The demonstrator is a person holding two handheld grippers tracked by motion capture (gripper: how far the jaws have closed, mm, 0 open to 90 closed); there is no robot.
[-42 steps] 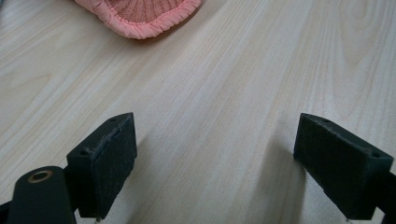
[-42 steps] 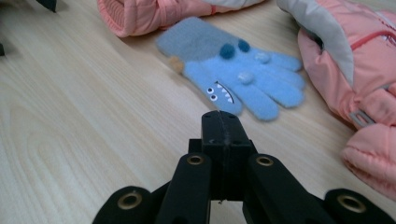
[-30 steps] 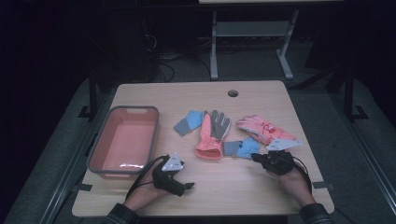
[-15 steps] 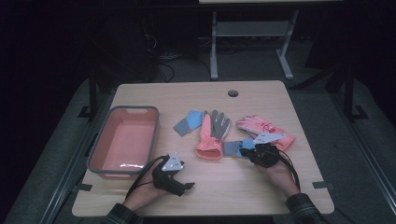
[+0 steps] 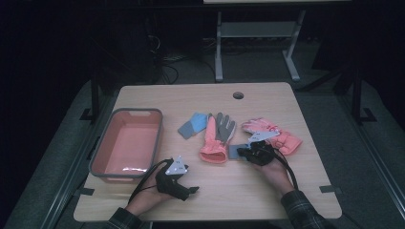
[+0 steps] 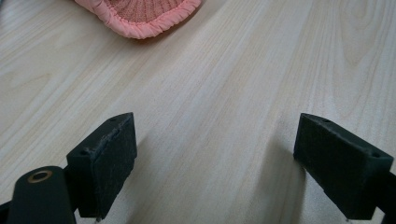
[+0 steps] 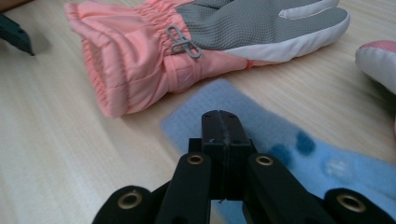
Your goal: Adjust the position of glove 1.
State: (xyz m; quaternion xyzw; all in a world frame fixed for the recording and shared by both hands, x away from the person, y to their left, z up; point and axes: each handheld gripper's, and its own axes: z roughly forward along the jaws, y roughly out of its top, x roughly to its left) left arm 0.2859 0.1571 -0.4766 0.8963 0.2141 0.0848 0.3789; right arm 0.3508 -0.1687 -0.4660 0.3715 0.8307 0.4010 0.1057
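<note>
A pink glove with a grey palm (image 5: 217, 137) lies at mid-table, its cuff toward me; in the right gripper view the pink glove (image 7: 154, 60) lies just beyond a light blue fleece piece (image 7: 299, 154). My right gripper (image 5: 242, 153) hovers over that blue piece (image 5: 234, 151), and in its own view the right gripper (image 7: 219, 119) has its jaws pressed shut with nothing seen between them. My left gripper (image 5: 191, 190) rests near the front edge, open; in its own view the left gripper (image 6: 215, 135) frames bare wood, with the pink cuff (image 6: 140, 16) farther off.
A pink basin (image 5: 98, 160) stands at the table's left. A second blue piece (image 5: 192, 125) lies left of the grey-palmed glove. Another pink glove (image 5: 282, 138) lies at the right, partly behind my right hand. A round hole (image 5: 238, 95) sits near the far edge.
My right gripper has moved left, from the right pink glove to above the blue piece beside the grey-palmed glove. The left gripper has stayed put.
</note>
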